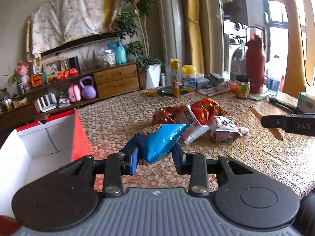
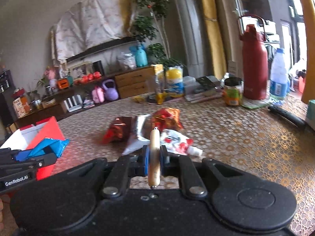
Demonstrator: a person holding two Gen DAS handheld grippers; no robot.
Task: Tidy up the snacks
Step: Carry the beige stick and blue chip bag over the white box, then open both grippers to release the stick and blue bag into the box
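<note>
Patterned table (image 1: 246, 157): left hand-held gripper (image 1: 155, 153) clamps blue packet (image 1: 157, 141), tilted down.

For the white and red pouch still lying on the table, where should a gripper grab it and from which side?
Probably grip the white and red pouch across its flat body from above, jaws spanning its narrow width. It lies flat on the table, and its near-right side, by the cap end, is clear of the other packets.

The left gripper (image 2: 42, 160) reads "GenRobot.AI"; the right gripper (image 1: 275, 123) shows "DAS".
</note>
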